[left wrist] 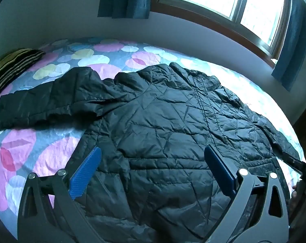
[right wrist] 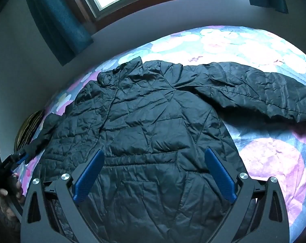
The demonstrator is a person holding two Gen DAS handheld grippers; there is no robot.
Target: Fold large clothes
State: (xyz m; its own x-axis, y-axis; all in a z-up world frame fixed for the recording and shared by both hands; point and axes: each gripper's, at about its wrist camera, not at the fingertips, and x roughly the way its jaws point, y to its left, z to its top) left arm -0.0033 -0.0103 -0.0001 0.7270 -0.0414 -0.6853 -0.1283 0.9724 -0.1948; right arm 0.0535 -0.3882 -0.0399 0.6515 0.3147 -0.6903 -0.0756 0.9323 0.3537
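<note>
Overhanging bedspread [left wrist: 57,154] edge: jacket [left wrist: 163,121] (sleeves outspread)

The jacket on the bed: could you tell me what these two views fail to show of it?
- Jacket hem: both wrist views, hidden by the left gripper and right gripper frames.
- Right sleeve cuff: right wrist view, cut off by the edge.
- Left sleeve in the right wrist view: too small, dark.

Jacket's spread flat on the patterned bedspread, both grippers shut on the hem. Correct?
Not quite. The jacket does lie spread on the bedspread, but both wrist views show the left gripper and right gripper open above it, gripping nothing.
</note>
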